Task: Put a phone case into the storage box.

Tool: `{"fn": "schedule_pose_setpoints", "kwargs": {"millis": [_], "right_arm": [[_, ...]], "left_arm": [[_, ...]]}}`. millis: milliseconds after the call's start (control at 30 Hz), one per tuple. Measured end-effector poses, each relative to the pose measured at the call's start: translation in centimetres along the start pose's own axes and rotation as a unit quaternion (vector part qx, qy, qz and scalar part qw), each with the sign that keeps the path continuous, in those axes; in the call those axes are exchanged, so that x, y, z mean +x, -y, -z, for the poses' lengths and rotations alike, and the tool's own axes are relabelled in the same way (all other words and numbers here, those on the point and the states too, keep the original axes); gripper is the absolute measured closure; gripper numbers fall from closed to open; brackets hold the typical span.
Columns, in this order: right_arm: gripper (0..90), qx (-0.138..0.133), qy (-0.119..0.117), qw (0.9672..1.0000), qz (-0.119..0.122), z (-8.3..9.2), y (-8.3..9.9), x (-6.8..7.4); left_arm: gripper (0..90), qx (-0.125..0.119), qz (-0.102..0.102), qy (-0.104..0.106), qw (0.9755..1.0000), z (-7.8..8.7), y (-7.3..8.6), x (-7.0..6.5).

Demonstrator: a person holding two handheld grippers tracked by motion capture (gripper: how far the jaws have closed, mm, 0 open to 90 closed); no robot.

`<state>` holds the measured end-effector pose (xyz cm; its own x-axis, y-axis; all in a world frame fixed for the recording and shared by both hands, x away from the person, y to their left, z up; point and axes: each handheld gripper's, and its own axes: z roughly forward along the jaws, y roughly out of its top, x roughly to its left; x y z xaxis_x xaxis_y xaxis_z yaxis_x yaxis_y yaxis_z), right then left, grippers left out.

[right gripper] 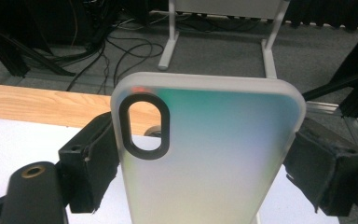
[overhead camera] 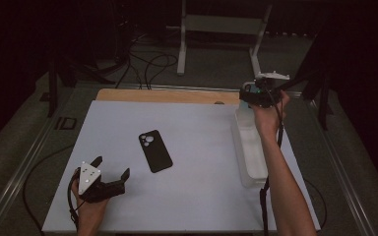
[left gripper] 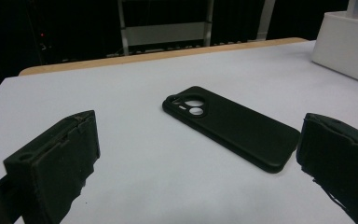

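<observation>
In the high view the right tongs (overhead camera: 256, 93) sit in the upper right of the frame, raised over the far end of a long white tray (overhead camera: 252, 162) that runs along the right side of the white surface (overhead camera: 197, 196). In the right gripper view the 2 black jaws pinch a translucent phone case (right gripper: 209, 158) by its long edges; the case stands upright in the middle of that frame, its frosted back tinted green to pale yellow, with a dark oval camera cut-out at its upper left. The pads press on both sides of it.

The left tongs (overhead camera: 112, 167) rest at the lower left of the high view, held in a hand at the near edge of the surface, with the grey three-cornered plate on top. Their jaws are spread wide with nothing between the pads; in the left gripper view 1 jaw rises at the lower left and the other at the lower right.

A black phone case (overhead camera: 154, 151) lies flat near the middle of the high view, camera cut-out toward the top of the frame, well apart from the tray. In the left gripper view it lies just beyond the open jaws, at centre (left gripper: 233, 127).
</observation>
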<state>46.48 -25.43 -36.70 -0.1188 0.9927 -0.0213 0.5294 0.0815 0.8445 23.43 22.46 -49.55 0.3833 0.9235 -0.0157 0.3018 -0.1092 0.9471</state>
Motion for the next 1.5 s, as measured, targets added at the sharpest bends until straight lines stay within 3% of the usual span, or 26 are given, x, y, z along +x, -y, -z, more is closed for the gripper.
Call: {"fn": "schedule_pose_setpoints", "kwargs": {"millis": [733,1167,1500], "right_arm": [[16.4,0.038,0.005,0.9992,0.001,-1.8,1.1,-0.2],[16.4,0.084,0.003,0.9964,0.010,-3.3,2.5,-0.2],[16.3,0.102,0.006,0.9947,-0.001,-4.3,3.4,-0.5]], "left_arm": [[0.0,-0.001,0.006,-0.002,1.0000,0.0,0.0,0.1],[0.0,-0.003,0.011,-0.001,0.9999,0.1,0.1,0.1],[0.0,-0.003,0.017,-0.003,0.9998,0.1,0.1,0.2]]}}
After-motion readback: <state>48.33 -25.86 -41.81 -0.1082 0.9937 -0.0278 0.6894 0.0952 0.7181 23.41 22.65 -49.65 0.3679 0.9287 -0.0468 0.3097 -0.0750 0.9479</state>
